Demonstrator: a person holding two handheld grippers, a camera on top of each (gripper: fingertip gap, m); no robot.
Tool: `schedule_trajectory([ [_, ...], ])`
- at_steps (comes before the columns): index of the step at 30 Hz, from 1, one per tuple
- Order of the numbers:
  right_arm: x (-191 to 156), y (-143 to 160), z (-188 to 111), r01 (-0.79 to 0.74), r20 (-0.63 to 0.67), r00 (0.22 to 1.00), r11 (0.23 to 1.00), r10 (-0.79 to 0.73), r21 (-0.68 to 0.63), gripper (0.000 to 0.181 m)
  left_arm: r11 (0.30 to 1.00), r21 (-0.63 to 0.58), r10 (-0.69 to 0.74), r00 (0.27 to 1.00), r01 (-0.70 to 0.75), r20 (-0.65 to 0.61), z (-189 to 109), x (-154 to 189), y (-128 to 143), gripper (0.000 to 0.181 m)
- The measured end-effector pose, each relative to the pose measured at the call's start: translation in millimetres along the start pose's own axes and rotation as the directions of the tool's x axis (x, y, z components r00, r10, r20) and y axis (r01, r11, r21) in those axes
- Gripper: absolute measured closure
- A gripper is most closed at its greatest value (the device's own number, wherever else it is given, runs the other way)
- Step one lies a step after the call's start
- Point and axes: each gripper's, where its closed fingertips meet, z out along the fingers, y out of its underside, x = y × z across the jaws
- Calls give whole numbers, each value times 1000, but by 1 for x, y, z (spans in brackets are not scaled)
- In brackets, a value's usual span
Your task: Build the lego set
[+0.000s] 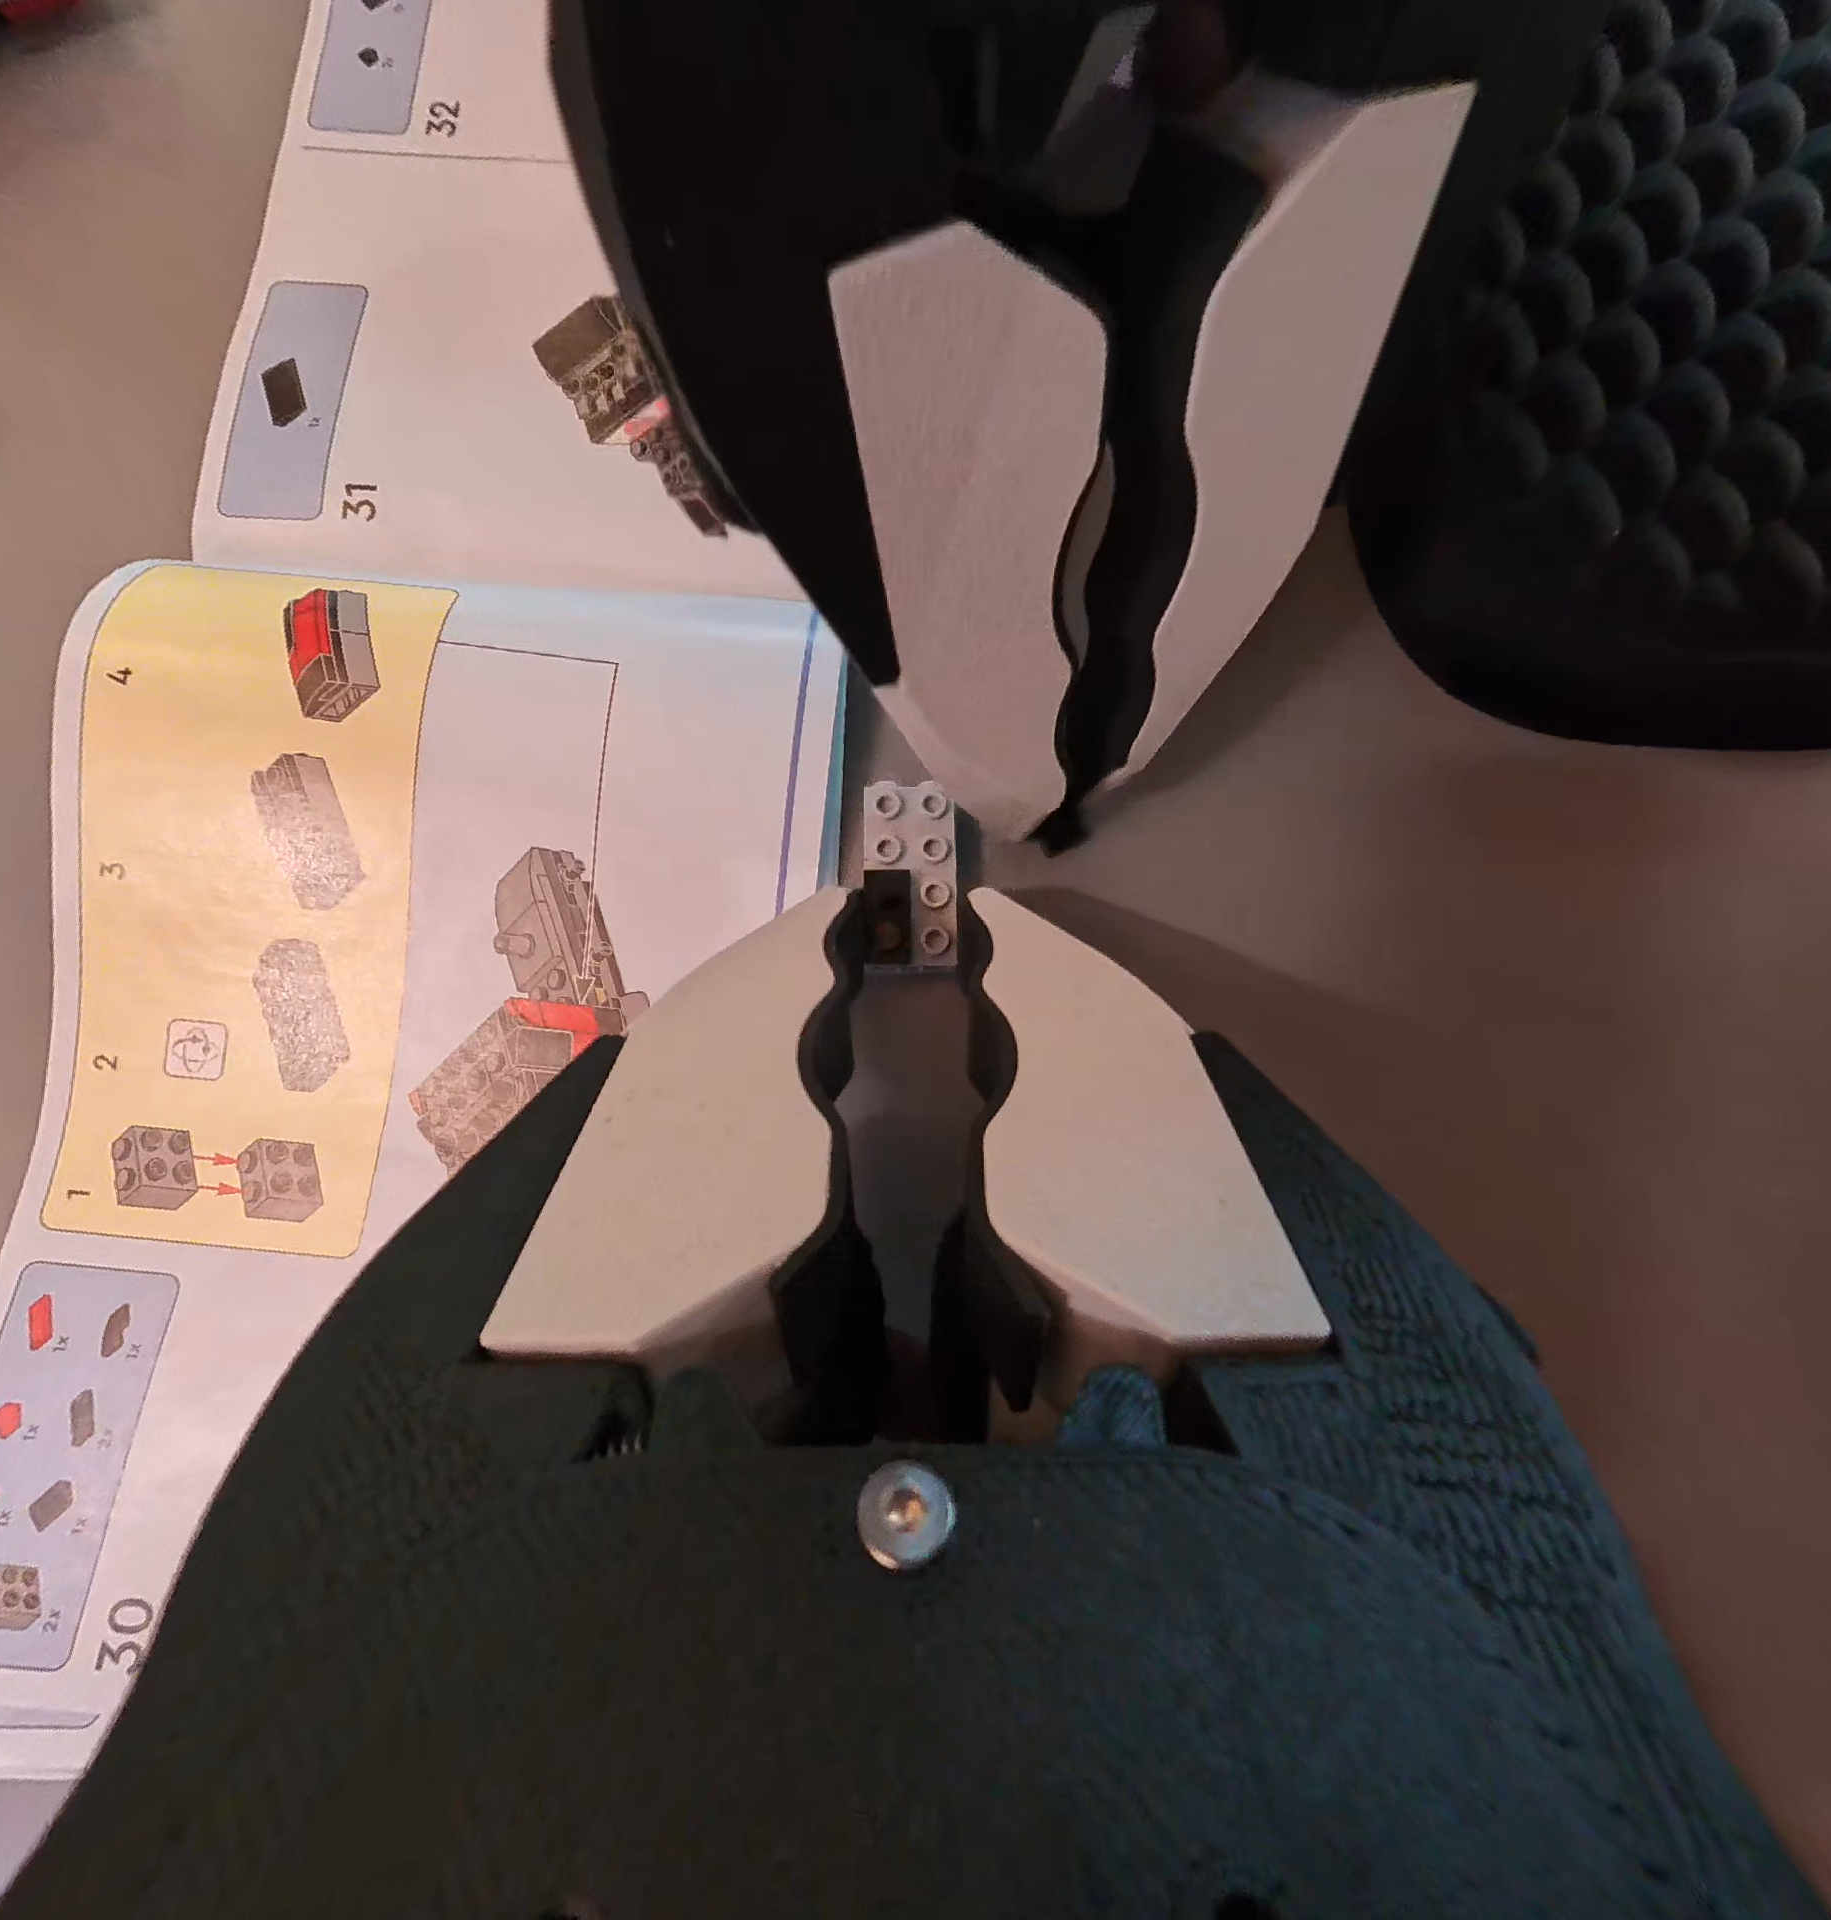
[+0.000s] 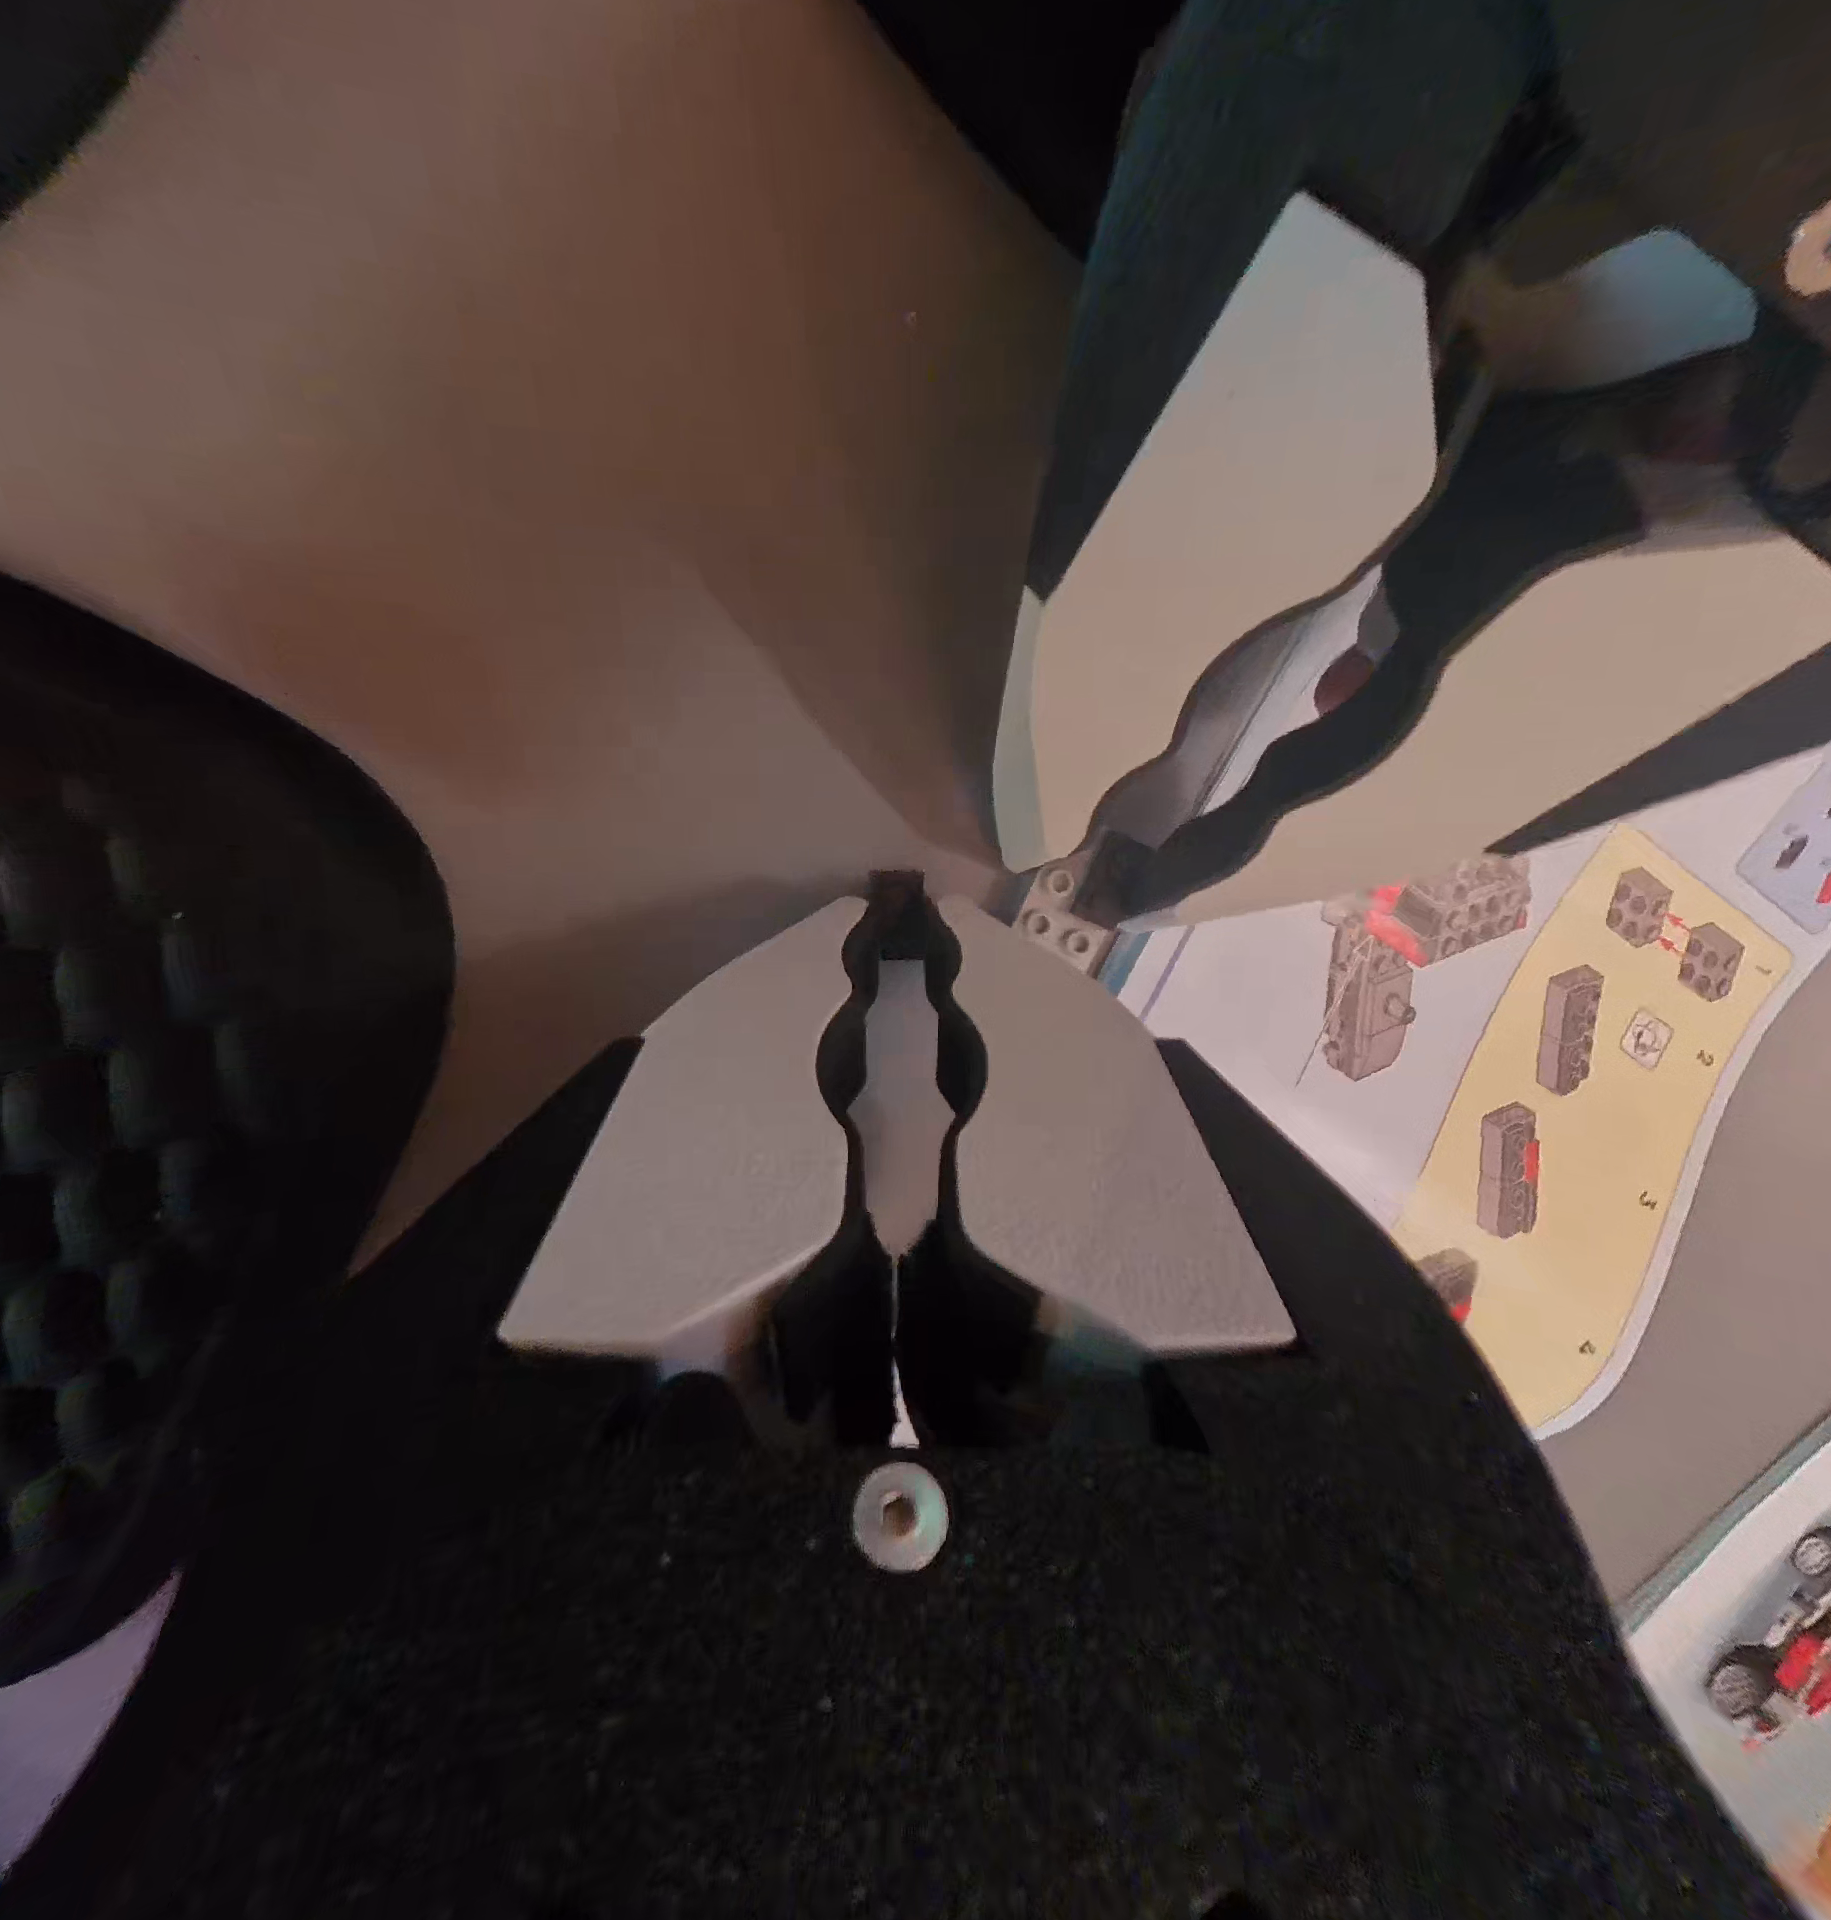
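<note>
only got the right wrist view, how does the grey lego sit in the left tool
observer: The left wrist view shows the grey lego piece stud side towards the camera, its near end pinched by the left tool.
operator: anything on it already
observer: A small black piece sits on the near left studs.
operator: my right tool has a small dark piece, where is it against the grey one
observer: It comes in from the far side, with its tip just off the grey piece's right edge. I cannot tell if they touch.
</note>
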Motion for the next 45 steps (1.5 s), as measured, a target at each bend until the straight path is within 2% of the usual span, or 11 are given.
schedule_trajectory([
  [1, 0, 1, -1, -36, -12, 999, 999, 36, 0, 173, 1000, 0, -1, 1000, 1, -1, 0, 0, 0, 164],
  [6, 15, 4, -21, -292, -142, 941, 949, 307, 119, 173, 1000, 1, 5, 1000, -5, -17, 0, 2, 0, 164],
  [8, 18, 2, -23, -331, -175, 920, 934, 351, 137, 173, 1000, 1, 9, 1000, -9, -20, 0, 3, 0, 164],
  [18, 19, 3, -10, -372, -199, 906, 927, 374, 48, 174, 1000, 1, 10, 1000, -10, -19, 0, 3, 0, 164],
  [31, 21, 3, -8, -375, -177, 912, 927, 371, 13, 174, 1000, 6, 11, 1000, -11, -21, 0, 3, 0, 164],
  [42, 22, 3, -6, -393, -256, 887, 919, 385, 21, 173, 1000, 4, -8, 999, 8, -37, 0, 4, 0, 164],
  [45, 21, 1, -7, -398, -233, 882, 912, 409, 95, 171, 1000, 3, -3, 999, 3, -38, 0, 4, 0, 164],
])
